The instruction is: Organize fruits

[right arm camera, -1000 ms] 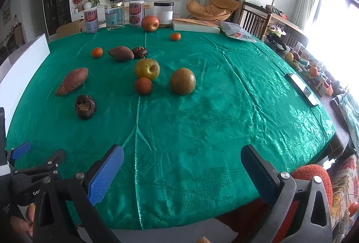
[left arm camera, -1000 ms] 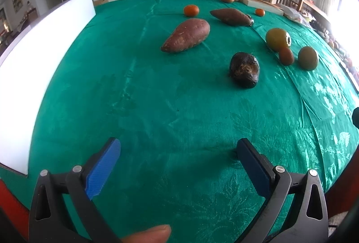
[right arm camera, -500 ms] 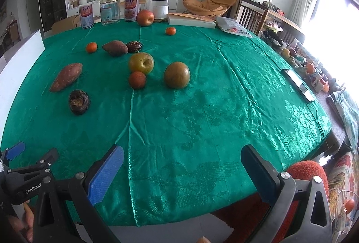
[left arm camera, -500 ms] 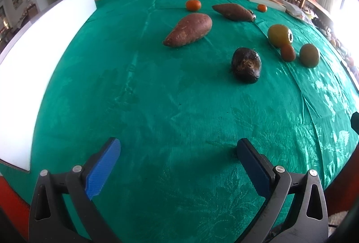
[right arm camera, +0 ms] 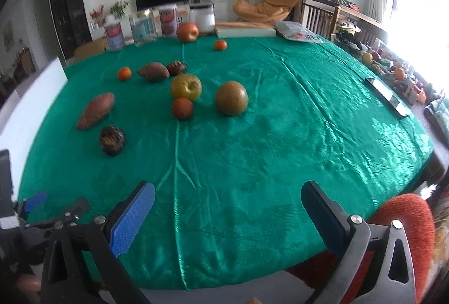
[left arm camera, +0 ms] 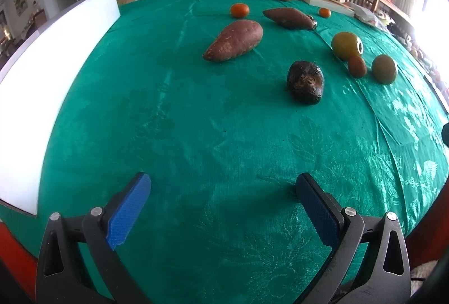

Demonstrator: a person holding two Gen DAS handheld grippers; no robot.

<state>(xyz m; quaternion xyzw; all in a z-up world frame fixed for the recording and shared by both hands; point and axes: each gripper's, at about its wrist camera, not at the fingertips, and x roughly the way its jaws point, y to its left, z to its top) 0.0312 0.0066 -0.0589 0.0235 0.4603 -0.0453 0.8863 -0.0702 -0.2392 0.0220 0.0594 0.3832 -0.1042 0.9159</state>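
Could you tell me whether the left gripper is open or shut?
Open: the left gripper shows green cloth between its spread fingers.

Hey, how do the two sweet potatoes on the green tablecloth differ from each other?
The nearer sweet potato looks lighter and reddish-brown; the farther sweet potato looks darker brown. The nearer one lies alone on the cloth; the farther one has a small dark lump right beside it. In the left wrist view the nearer one's narrow tip points toward the camera's left, the farther one's toward the far left. Both lie flat on the tablecloth, untouched.
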